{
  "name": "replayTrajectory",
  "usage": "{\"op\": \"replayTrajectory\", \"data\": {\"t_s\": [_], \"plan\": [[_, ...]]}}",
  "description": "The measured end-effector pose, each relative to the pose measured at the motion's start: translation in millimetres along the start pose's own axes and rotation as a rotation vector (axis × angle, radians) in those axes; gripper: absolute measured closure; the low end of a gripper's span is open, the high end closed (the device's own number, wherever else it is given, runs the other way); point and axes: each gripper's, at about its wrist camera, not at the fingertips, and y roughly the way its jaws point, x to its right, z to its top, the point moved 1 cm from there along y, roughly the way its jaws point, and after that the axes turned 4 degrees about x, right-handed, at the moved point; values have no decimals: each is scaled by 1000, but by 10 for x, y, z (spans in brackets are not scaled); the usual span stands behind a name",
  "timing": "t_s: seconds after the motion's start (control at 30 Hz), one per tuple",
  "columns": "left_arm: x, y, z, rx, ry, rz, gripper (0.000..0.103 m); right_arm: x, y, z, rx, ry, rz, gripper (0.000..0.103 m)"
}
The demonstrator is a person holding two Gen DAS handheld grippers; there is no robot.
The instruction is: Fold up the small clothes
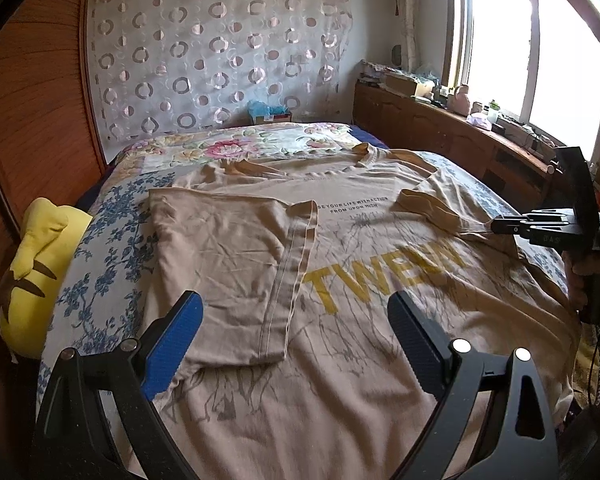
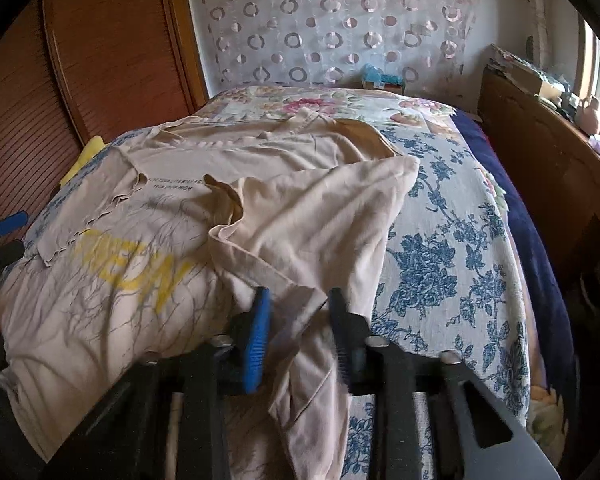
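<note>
A beige T-shirt point(image 1: 340, 248) with yellow lettering lies spread on the bed. Its left sleeve and side point(image 1: 224, 264) are folded in over the print. My left gripper point(image 1: 296, 320) is open and empty, hovering just above the shirt's lower middle. My right gripper point(image 2: 298, 320) has the shirt's right edge point(image 2: 300, 312) between its fingers, and the jaws stand part-closed on it. The right side of the shirt point(image 2: 320, 216) is lifted and bunched toward the middle. In the left wrist view the right gripper point(image 1: 500, 225) pinches the cloth at the shirt's right edge.
The bed has a blue floral cover point(image 2: 440, 248). A yellow plush point(image 1: 36, 276) lies at the bed's left edge beside a wooden wardrobe point(image 1: 32, 120). A wooden sideboard point(image 1: 440, 132) with clutter runs under the window on the right. A patterned curtain point(image 1: 220, 52) hangs behind.
</note>
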Motion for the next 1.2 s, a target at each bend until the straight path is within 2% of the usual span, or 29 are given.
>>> {"op": "replayTrajectory", "data": {"t_s": [0.07, 0.13, 0.27, 0.47, 0.53, 0.63, 0.67, 0.7, 0.83, 0.93, 1.03, 1.2], "plan": [[-4, -14, -7, 1, 0, 4, 8, -25, -24, -13, 8, -7, 33, 95], [-16, -21, 1, 5, -2, 8, 8, -61, -51, -28, 10, -13, 49, 98], [-21, -36, 12, 12, -4, 7, 8, -190, -182, -107, 20, -28, 118, 98], [-9, -42, -13, 17, -12, 1, 8, -325, -312, -333, -1, -44, 165, 98], [-3, -43, -23, 16, -17, -4, 8, -322, -335, -357, -11, -44, 165, 93], [-1, -41, -22, 17, -14, -4, 8, -295, -386, -336, 0, -46, 178, 79], [-6, -41, -16, 19, -14, -4, 8, -286, -398, -310, 8, -47, 165, 70], [-11, -43, -14, 21, -16, -3, 8, -290, -402, -272, 15, -44, 157, 68], [-48, -42, 14, 28, -6, 9, 8, -210, -391, -103, 53, -20, 143, 68], [-102, -30, 51, 32, 9, 27, 8, -180, -230, 41, 62, -20, 105, 68], [-192, 7, 85, 32, 13, 47, 8, -205, 26, 162, 39, -32, 92, 68], [-369, 87, 141, 20, 18, 71, 8, -477, 438, 292, -29, -118, 84, 68]]}}
